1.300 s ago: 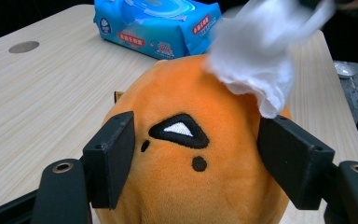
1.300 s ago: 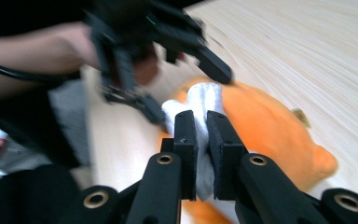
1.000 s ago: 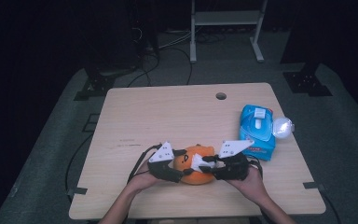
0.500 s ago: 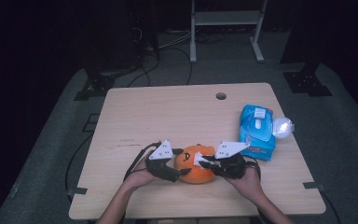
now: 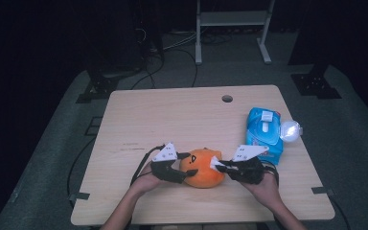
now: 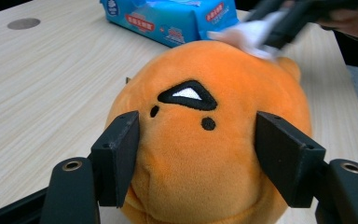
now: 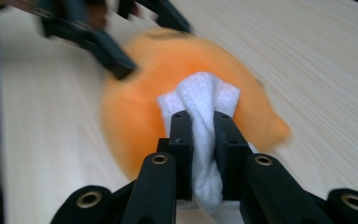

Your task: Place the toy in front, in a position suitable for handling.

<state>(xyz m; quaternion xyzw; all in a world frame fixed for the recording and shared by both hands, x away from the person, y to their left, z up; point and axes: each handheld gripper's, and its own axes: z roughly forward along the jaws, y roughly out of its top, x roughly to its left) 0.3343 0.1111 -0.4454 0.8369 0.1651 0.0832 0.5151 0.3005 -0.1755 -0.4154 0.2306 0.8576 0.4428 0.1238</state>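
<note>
The right gripper (image 7: 200, 128) has its jaws clamped tight on a bunched white wipe (image 7: 204, 100), whose loose end rests against the orange plush toy (image 7: 135, 121). The left gripper (image 6: 198, 156) has just been closing; its jaws now press on the flanks of the toy, which sits on the tabletop (image 5: 172, 115) near the front edge, between the two hands. The likely trouble lies in that soft hold: the plush gives under pressure, so a firm rub from the wipe could roll or push the toy out of the left jaws. The wipe is pinched only at its middle, and a dragging stroke could tug it free. A wide sweep to the right could knock the blue wipes pack (image 5: 264, 135), which lies close by
</note>
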